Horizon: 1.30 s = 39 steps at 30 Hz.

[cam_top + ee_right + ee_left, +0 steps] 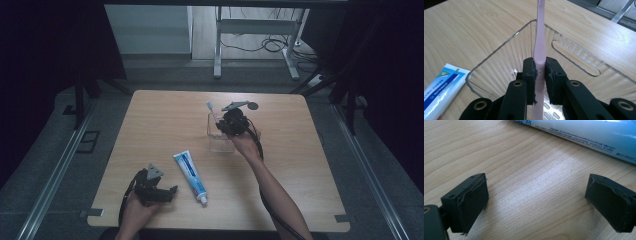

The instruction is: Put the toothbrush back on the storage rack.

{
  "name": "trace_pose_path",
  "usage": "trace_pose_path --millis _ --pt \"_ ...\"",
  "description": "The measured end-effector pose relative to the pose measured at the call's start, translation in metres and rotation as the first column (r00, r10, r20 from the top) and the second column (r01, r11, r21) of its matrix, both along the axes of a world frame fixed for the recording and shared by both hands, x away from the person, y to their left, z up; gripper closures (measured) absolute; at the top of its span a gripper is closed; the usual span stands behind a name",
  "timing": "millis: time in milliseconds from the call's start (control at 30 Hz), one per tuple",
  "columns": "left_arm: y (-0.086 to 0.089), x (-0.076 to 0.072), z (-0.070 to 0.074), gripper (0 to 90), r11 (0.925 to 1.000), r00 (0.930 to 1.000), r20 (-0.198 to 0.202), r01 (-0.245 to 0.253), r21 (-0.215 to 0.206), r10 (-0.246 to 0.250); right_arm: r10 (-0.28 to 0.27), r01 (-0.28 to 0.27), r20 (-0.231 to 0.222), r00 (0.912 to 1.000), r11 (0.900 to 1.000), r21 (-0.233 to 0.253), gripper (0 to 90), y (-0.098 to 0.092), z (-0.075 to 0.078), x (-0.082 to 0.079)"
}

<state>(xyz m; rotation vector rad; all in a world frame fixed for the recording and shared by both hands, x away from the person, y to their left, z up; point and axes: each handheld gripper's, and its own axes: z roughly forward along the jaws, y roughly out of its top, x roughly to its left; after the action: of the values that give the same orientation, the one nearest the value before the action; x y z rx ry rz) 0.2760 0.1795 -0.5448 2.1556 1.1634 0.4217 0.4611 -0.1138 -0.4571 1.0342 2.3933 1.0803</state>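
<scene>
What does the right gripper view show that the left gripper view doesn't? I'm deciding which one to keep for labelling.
Right gripper view alone: the right gripper shut on a pink toothbrush, held over a clear ribbed container. Left gripper view alone: the left gripper, jaws wide apart with nothing between them, low over bare wood. Both share the wooden table and the blue-and-white toothpaste tube lying on it.

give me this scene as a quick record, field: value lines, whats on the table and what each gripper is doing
surface: wooden table
container: clear plastic holder, mid-table
toothbrush: pink toothbrush, handle down inside the holder, head up
toothpaste: blue and white toothpaste tube, lying flat, cap toward the person
right gripper: shut on the toothbrush handle, over the holder
left gripper: open, low over bare wood beside the tube, holding nothing
</scene>
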Motion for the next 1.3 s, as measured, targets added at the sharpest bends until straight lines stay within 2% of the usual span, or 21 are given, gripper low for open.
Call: trace_pose_path --millis 233,467,933,1100,1300 --pt "0.0 -0.0001 0.0 4.7 1.0 1.0 0.0 0.001 0.0 -0.001 -0.003 0.003 0.002 1.0 1.0 -0.029 77.5 0.0023 -0.0004 0.0003" --pt "0.0 -0.0001 0.0 4.7 1.0 1.0 0.0 0.002 0.0 -0.002 -0.029 0.029 0.007 0.9996 0.997 -0.065 77.5 0.0045 -0.0006 0.0008" --pt "0.0 -0.0001 0.0 4.7 1.0 1.0 0.0 0.003 0.001 -0.003 -0.03 0.029 -0.022 0.9993 0.997 -0.076 77.0 0.0056 -0.0083 0.0045" --pt "0.0 -0.0001 0.0 4.7 1.0 1.0 0.0 0.003 0.0 -0.003 -0.028 0.026 -0.031 0.9991 0.997 -0.068 68.5 0.0067 -0.009 0.0051" --pt "0.0 -0.0001 0.0 4.7 1.0 1.0 0.0 0.003 0.001 -0.003 -0.02 0.019 -0.025 0.9995 0.998 -0.06 65.8 0.0061 -0.0043 0.0035"
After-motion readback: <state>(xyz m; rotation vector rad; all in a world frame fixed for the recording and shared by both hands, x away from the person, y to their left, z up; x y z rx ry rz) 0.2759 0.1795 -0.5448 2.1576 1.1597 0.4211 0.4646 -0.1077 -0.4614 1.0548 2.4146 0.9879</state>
